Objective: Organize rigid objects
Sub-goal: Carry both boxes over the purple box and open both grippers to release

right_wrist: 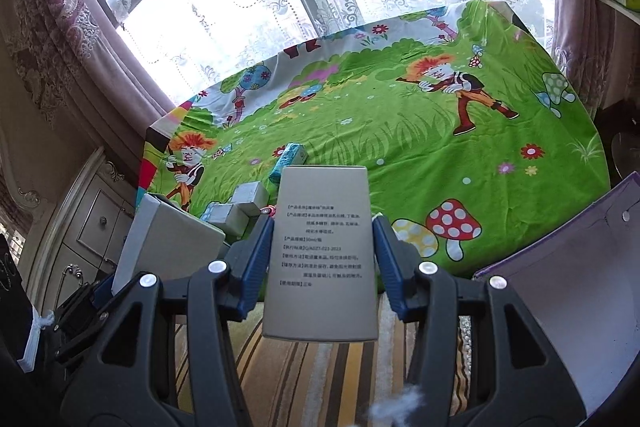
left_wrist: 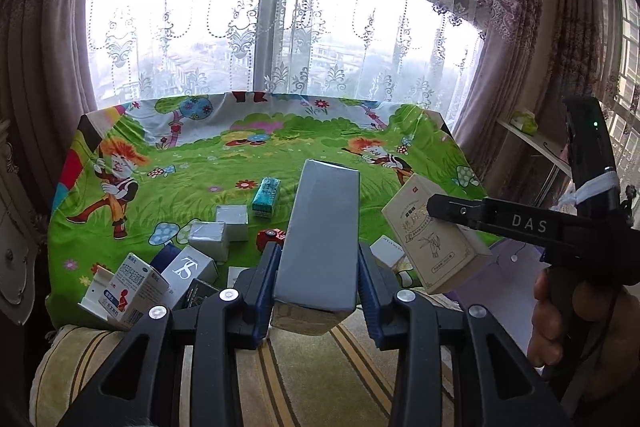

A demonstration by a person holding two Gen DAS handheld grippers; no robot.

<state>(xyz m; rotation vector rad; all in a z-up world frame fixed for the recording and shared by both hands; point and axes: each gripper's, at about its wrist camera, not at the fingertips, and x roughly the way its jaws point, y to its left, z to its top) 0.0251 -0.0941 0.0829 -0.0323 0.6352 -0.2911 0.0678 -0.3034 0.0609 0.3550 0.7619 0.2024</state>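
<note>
A: Which boxes are being handled, and where are they?

B: A tall grey box (left_wrist: 320, 239) is clamped between the pads of the left gripper (left_wrist: 318, 291) and is carried clear of the cartoon-printed cloth (left_wrist: 224, 163), at its near edge. A beige box with printed text (right_wrist: 322, 255) is gripped in the right gripper (right_wrist: 323, 267) in the same way, also off the surface. In the left view that beige box is seen tilted, just beside the grey one.

A: Where are they meant to go?

B: A purple open container (right_wrist: 568, 291) is seen at the right, near the beige box; it is judged to be the likely destination, though nothing can be seen inside it from here.

A: How much is left?

B: Quite a lot, by the look of it. Two small silver boxes (left_wrist: 218, 227), a teal carton (left_wrist: 265, 195), a red toy car (left_wrist: 269, 239), a white box with a large monogram (left_wrist: 191, 269) and a white-and-blue medicine box (left_wrist: 136, 291) are still lying in a loose cluster on the cloth. The far half of the cloth is bare. The task is judged to be at an early or middle stage.
</note>
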